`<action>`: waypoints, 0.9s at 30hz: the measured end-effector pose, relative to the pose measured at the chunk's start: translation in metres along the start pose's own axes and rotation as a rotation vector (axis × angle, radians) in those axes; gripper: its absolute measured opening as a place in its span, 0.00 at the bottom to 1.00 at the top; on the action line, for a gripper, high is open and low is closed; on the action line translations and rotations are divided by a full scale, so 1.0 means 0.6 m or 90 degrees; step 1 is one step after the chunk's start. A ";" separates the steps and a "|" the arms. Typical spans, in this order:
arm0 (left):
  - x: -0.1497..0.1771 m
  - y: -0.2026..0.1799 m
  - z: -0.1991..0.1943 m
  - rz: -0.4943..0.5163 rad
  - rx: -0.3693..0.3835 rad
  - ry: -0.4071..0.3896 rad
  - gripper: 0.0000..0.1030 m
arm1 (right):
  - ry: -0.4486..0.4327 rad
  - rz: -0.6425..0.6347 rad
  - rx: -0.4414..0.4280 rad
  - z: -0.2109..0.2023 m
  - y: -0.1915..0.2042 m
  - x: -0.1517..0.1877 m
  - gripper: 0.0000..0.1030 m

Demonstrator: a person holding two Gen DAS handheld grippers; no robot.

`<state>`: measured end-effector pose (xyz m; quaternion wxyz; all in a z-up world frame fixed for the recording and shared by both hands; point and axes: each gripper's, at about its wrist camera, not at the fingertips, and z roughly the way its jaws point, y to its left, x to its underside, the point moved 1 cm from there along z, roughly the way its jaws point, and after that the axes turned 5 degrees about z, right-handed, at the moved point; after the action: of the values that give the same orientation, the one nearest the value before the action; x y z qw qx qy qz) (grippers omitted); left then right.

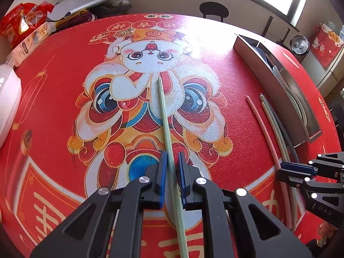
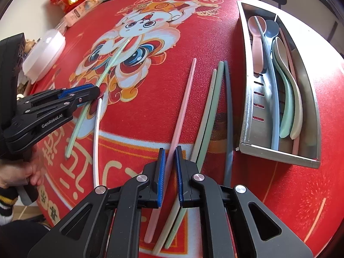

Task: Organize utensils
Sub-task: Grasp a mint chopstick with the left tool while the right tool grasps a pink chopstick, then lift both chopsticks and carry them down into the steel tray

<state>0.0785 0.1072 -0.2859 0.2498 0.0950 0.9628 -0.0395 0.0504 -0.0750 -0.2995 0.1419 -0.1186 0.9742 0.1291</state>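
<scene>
Both tongs straddle a chopstick, and I note each straddle separately. Left tongs: the jaws stand slightly apart with the green chopstick running between them; I see slivers of daylight on either side of the shaft, so I judge them not yet clenched, though I cannot tell for certain whether the pads touch it. Its long axis runs from 6 o'clock under the tongs out to its ribbed tip near 12, almost in line with the fingers. Right tongs: the jaws are likewise parted, with the pink chopstick between them, and the gap looks wider here, so I rate them released. Its axis runs from 6 o'clock up to about 1, a shade off the finger line. The tray lies at 2 o'clock from the right tongs, near them and well apart from the left; its long side runs roughly parallel to the pink chopstick, and it already holds spoons. A green pair and a grey chopstick lie between the pink one and the tray; a white one lies at 9 o'clock. My judgement: the right tongs are the nearer for delivery, needing only a sideways carry toward 2 with little turning.
</scene>
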 end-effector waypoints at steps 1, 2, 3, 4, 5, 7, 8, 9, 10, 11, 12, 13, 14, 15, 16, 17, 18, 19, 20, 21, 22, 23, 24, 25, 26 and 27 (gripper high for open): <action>0.001 0.000 0.000 0.000 0.001 0.001 0.11 | 0.000 -0.007 0.005 0.000 0.003 0.000 0.10; 0.002 0.000 -0.001 0.000 0.003 0.003 0.11 | 0.000 -0.013 0.009 0.000 0.005 0.000 0.11; 0.003 0.001 -0.002 0.000 0.004 0.005 0.11 | 0.000 -0.018 0.012 0.000 0.006 -0.001 0.11; 0.005 0.001 -0.003 -0.002 0.006 0.007 0.11 | -0.001 -0.023 0.015 0.000 0.008 0.000 0.11; 0.007 0.001 -0.005 -0.004 0.009 0.008 0.11 | -0.002 -0.030 0.020 0.000 0.011 0.000 0.11; 0.012 0.005 -0.008 -0.014 0.020 0.012 0.09 | -0.003 -0.046 0.031 0.000 0.016 0.000 0.11; 0.014 0.009 -0.009 -0.024 0.030 0.014 0.09 | -0.004 -0.055 0.036 0.000 0.019 0.000 0.11; 0.016 0.015 -0.010 -0.039 0.044 0.018 0.09 | -0.004 -0.067 0.042 0.000 0.022 0.001 0.11; 0.016 0.023 -0.010 -0.058 0.060 0.023 0.09 | -0.008 -0.089 0.054 -0.001 0.028 0.003 0.11; 0.018 0.030 -0.010 -0.077 0.073 0.028 0.07 | -0.011 -0.111 0.067 -0.001 0.035 0.004 0.12; 0.020 0.036 -0.010 -0.093 0.085 0.032 0.06 | -0.016 -0.135 0.082 -0.001 0.043 0.005 0.11; 0.021 0.040 -0.011 -0.103 0.093 0.035 0.06 | -0.018 -0.151 0.093 -0.001 0.048 0.007 0.10; 0.023 0.039 -0.012 -0.103 0.094 0.037 0.06 | -0.018 -0.164 0.103 -0.001 0.051 0.007 0.10; 0.024 0.036 -0.013 -0.093 0.088 0.038 0.06 | -0.017 -0.169 0.107 -0.002 0.053 0.006 0.09; 0.025 0.030 -0.015 -0.082 0.079 0.040 0.06 | -0.016 -0.167 0.105 -0.002 0.051 0.005 0.09; 0.027 0.026 -0.016 -0.074 0.072 0.041 0.06 | -0.013 -0.160 0.101 -0.003 0.049 0.003 0.09; 0.029 0.022 -0.018 -0.071 0.066 0.042 0.06 | -0.010 -0.152 0.095 -0.005 0.045 0.001 0.09; 0.030 0.021 -0.019 -0.071 0.065 0.043 0.06 | -0.008 -0.140 0.085 -0.006 0.041 -0.001 0.09; 0.032 0.021 -0.020 -0.071 0.065 0.043 0.06 | -0.006 -0.128 0.075 -0.005 0.037 -0.001 0.09; 0.034 0.021 -0.020 -0.071 0.065 0.042 0.06 | -0.006 -0.116 0.064 -0.005 0.033 -0.002 0.08; 0.035 0.021 -0.021 -0.071 0.066 0.041 0.06 | -0.004 -0.105 0.055 -0.004 0.029 -0.003 0.08; 0.035 0.022 -0.022 -0.074 0.069 0.042 0.06 | -0.004 -0.096 0.046 -0.003 0.027 -0.003 0.08; 0.034 0.025 -0.022 -0.081 0.073 0.044 0.06 | -0.002 -0.086 0.037 -0.002 0.024 -0.004 0.08; 0.034 0.030 -0.023 -0.096 0.082 0.047 0.06 | 0.001 -0.073 0.024 -0.002 0.019 -0.004 0.07; 0.036 0.035 -0.025 -0.111 0.092 0.048 0.06 | 0.004 -0.057 0.001 -0.002 0.015 -0.004 0.06; 0.037 0.039 -0.030 -0.123 0.098 0.045 0.06 | 0.006 -0.043 -0.016 -0.003 0.010 -0.002 0.06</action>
<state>0.0557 0.1356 -0.2817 0.2028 0.0219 0.9697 -0.1341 0.0496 -0.0697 -0.2961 0.1398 -0.1534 0.9687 0.1359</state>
